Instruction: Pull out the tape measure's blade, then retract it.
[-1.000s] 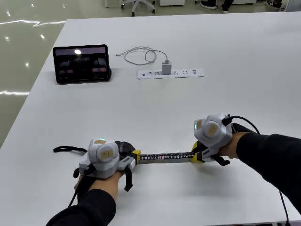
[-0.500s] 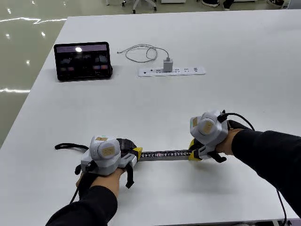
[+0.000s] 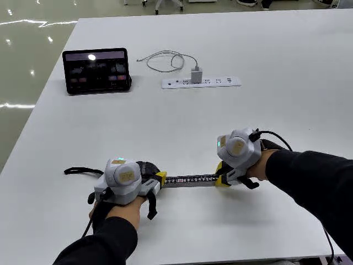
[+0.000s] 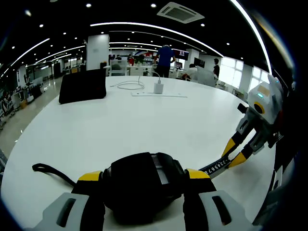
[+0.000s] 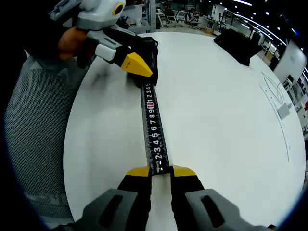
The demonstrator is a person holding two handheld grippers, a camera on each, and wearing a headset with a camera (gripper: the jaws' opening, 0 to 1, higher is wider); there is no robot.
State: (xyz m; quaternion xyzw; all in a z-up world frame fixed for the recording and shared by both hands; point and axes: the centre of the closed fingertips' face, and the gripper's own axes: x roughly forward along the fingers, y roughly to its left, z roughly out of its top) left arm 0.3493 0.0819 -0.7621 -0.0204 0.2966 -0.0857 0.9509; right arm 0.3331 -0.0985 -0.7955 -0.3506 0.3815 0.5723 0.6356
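While left gripper (image 3: 155,183) squeezes black tape measure (image 4: 144,183), right gripper (image 5: 160,171) pinches blade (image 5: 152,120) end; blade lies flat on white table (image 3: 220,121).

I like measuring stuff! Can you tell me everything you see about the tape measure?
The tape measure has a chunky black case lying on the white table, clamped between the yellow-tipped jaws of the left gripper. Its dark blade with white and red numbers is pulled out flat along the table, its end pinched by the right gripper. A black strap trails behind.
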